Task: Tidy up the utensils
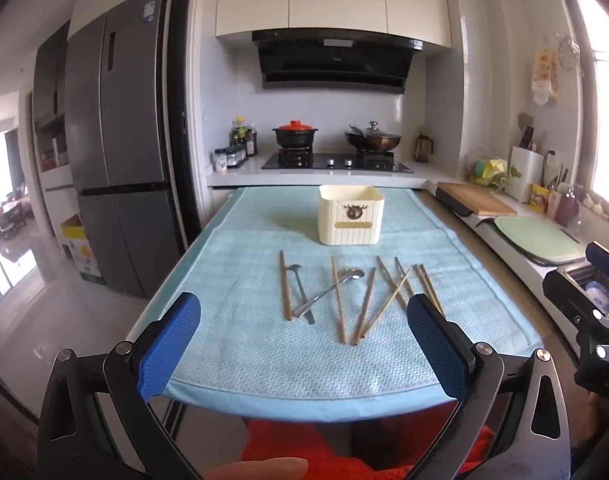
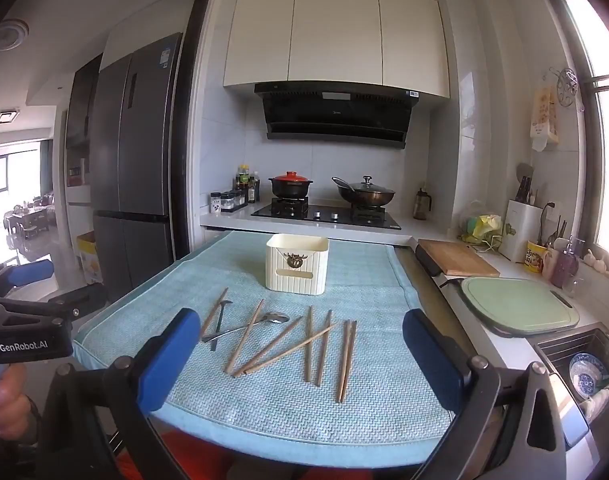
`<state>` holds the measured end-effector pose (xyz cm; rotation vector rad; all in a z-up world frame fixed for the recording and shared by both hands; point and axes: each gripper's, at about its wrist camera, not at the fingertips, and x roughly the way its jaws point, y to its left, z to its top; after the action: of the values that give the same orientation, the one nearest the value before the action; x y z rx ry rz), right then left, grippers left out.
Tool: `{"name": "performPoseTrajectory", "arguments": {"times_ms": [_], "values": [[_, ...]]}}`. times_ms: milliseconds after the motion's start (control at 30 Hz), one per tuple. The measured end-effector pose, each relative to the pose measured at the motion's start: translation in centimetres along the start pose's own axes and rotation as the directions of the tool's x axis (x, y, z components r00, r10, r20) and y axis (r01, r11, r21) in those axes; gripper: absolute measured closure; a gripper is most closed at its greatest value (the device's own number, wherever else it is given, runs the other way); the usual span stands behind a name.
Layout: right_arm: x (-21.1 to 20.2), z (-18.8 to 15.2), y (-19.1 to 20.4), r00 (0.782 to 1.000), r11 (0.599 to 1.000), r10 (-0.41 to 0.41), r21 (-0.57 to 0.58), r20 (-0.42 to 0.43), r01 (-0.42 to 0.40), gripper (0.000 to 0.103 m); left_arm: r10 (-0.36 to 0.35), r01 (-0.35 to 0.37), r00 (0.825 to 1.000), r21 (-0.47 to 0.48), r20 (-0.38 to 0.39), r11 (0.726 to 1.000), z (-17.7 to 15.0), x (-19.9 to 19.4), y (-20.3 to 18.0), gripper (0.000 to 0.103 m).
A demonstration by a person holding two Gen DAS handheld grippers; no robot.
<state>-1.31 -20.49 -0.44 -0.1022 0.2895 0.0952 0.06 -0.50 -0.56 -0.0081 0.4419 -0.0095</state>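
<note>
Several wooden chopsticks (image 1: 366, 300) (image 2: 312, 344) and two metal spoons (image 1: 328, 290) (image 2: 260, 322) lie scattered on a light blue towel (image 1: 264, 352) (image 2: 364, 412). A cream ribbed utensil box (image 1: 351, 214) (image 2: 297, 263) stands upright behind them, empty as far as I see. My left gripper (image 1: 304, 344) is open and empty, hovering at the towel's near edge. My right gripper (image 2: 302, 356) is open and empty, also at the near edge. The right gripper's body shows at the right edge of the left wrist view.
A stove with a red-lidded pot (image 1: 295, 133) and a wok (image 1: 372, 140) stands behind the table. A wooden board (image 2: 456, 262), a green board (image 2: 520, 306) and a sink with dishes (image 2: 584, 372) run along the right counter. A fridge (image 1: 120, 160) stands left.
</note>
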Motion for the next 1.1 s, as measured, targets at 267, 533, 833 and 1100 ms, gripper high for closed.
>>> {"name": "performPoseTrajectory", "arguments": {"times_ms": [267,533,833,1100], "values": [[-0.04,0.15,-0.13,1.0,1.0,0.002,0.003,0.001,-0.002,0.0,0.001,-0.001,1.0,0.002,-0.001,1.0,0.05,0.02,-0.03,0.0],[-0.09,-0.24,-0.1,1.0,1.0,0.002,0.005,-0.003,-0.001,0.0,-0.002,0.002,1.0,0.006,-0.004,1.0,0.08,0.07,0.22,0.0],[0.37,-0.41,-0.3,1.0,1.0,0.008,0.006,-0.007,-0.008,0.0,-0.003,0.003,1.0,0.009,-0.005,1.0,0.11,0.05,0.23,0.0],[0.55,-0.54,-0.26,1.0,1.0,0.011,0.009,-0.012,-0.011,0.0,-0.003,0.003,1.0,0.017,-0.011,1.0,0.15,-0.04,0.16,0.0]]}}
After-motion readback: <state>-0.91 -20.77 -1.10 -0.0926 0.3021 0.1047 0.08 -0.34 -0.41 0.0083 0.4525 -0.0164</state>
